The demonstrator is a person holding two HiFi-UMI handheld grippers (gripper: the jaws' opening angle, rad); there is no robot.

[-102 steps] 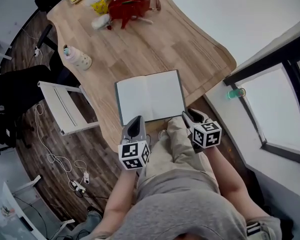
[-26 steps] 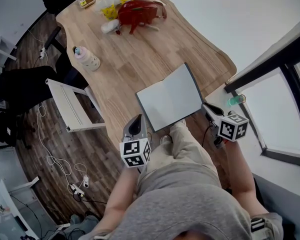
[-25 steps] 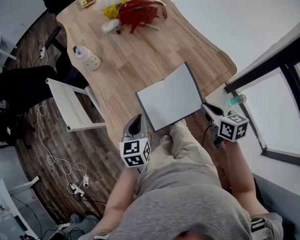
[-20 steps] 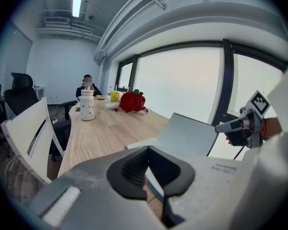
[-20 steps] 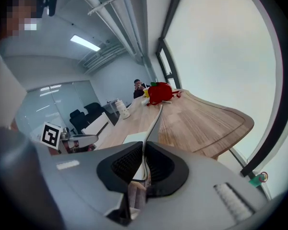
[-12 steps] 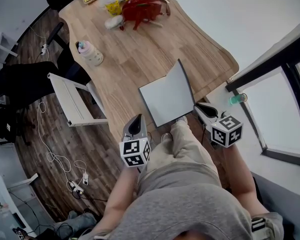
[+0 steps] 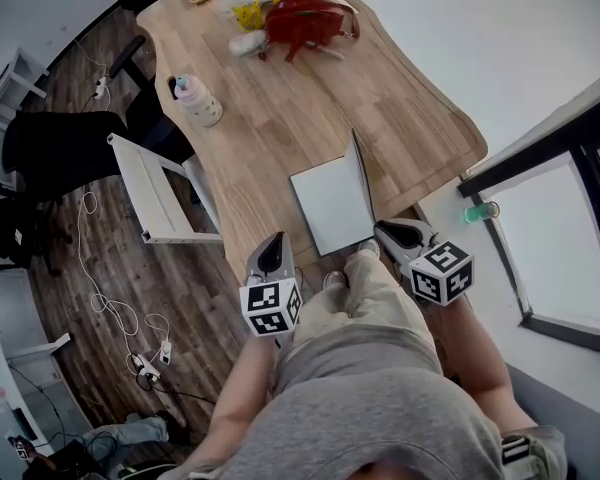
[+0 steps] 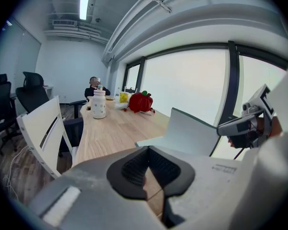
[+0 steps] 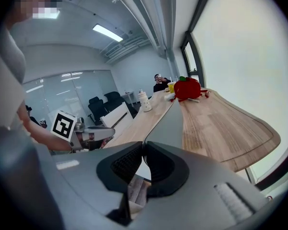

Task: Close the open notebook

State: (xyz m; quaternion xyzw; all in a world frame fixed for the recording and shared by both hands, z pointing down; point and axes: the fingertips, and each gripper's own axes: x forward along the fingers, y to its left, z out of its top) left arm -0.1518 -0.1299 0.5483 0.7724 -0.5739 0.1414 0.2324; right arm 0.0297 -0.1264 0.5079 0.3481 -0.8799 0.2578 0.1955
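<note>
Lifted since before, the notebook (image 7: 330,204) cover stands upright, pinched by the right gripper (image 7: 383,232) (left gripper (image 7: 271,248) clenched, empty); next, fold it toward the left gripper.

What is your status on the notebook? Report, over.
Right gripper shut on notebook cover, cover near upright. Left gripper shut, empty. Nothing on the facing page.

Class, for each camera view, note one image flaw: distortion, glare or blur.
Head view: fisheye warps the room around the wooden table. Left gripper view: windows blown out white, corners blacked out. Right gripper view: window glare washes out the right side; near notebook looms oversized.
</note>
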